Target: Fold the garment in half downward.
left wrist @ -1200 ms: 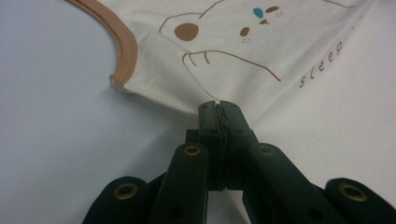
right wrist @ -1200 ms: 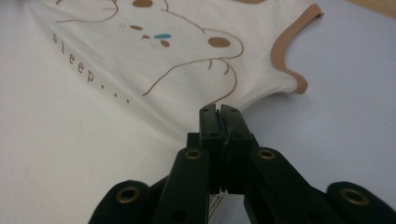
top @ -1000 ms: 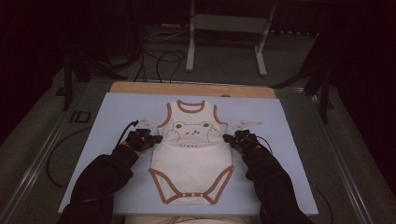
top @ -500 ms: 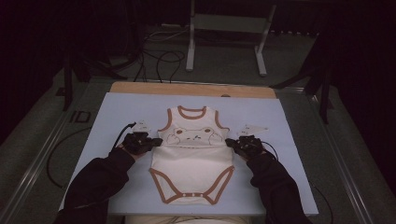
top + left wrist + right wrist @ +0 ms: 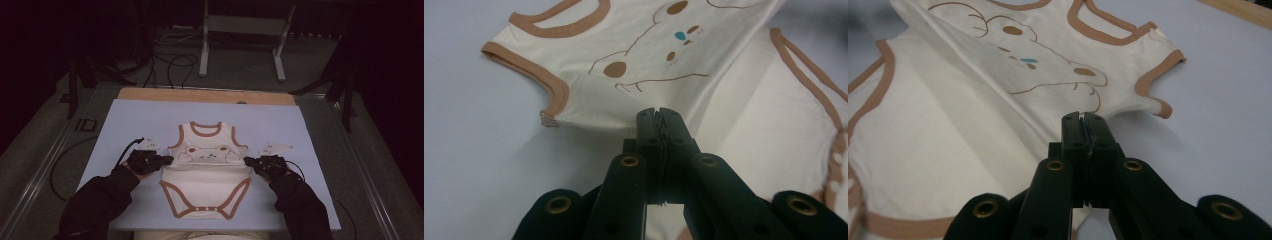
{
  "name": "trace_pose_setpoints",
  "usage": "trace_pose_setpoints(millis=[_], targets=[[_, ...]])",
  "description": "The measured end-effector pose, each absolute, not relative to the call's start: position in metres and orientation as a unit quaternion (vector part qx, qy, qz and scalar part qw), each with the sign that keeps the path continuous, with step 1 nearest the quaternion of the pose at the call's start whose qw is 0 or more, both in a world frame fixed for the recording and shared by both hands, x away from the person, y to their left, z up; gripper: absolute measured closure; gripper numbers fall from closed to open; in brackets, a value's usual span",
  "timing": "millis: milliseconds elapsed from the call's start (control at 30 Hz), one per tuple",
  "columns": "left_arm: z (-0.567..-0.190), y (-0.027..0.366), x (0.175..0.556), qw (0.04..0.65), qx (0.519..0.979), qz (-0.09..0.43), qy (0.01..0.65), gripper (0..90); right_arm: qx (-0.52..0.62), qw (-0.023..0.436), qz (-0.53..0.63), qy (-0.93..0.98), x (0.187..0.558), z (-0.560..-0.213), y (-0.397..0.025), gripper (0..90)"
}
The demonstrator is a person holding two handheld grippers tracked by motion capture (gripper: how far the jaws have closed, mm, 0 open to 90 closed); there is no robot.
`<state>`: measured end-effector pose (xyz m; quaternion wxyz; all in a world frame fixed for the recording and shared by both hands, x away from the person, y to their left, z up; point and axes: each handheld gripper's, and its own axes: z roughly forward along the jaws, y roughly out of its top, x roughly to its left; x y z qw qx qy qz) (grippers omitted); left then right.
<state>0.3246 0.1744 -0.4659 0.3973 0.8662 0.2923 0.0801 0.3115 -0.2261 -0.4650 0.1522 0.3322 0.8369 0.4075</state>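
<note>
A cream baby bodysuit (image 5: 206,187) with brown trim and a bear print lies on the light blue mat (image 5: 150,115). Its upper part is lifted and drawn down over the lower part in a fold. My left gripper (image 5: 167,160) is shut on the bodysuit's left side edge, below the armhole. My right gripper (image 5: 247,161) is shut on the right side edge at the same height. In the left gripper view the jaws (image 5: 658,112) pinch the cloth (image 5: 639,65) just under the bear print. The right gripper view shows its jaws (image 5: 1083,117) clamped on the fabric (image 5: 998,100) near the armhole trim.
The mat sits on a wooden board (image 5: 205,95) whose far edge shows. Beyond the table, a metal stand (image 5: 240,30) and cables (image 5: 170,60) are on the floor. Bare mat lies left, right and beyond the bodysuit.
Both grippers have moved toward the person with the cloth held, pulling the bodysuit's upper part down over its lower part. The neckline now lies nearer the person.
</note>
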Motion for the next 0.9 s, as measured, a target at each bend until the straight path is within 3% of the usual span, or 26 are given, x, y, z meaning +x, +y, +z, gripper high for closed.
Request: trace_pose_setpoints(millis=[900], targets=[[-0.482,0.175,0.275,0.379,0.88,0.061,0.28,89.8,0.321,0.129,0.387,0.855,0.262,-0.485,-0.227,89.7]])
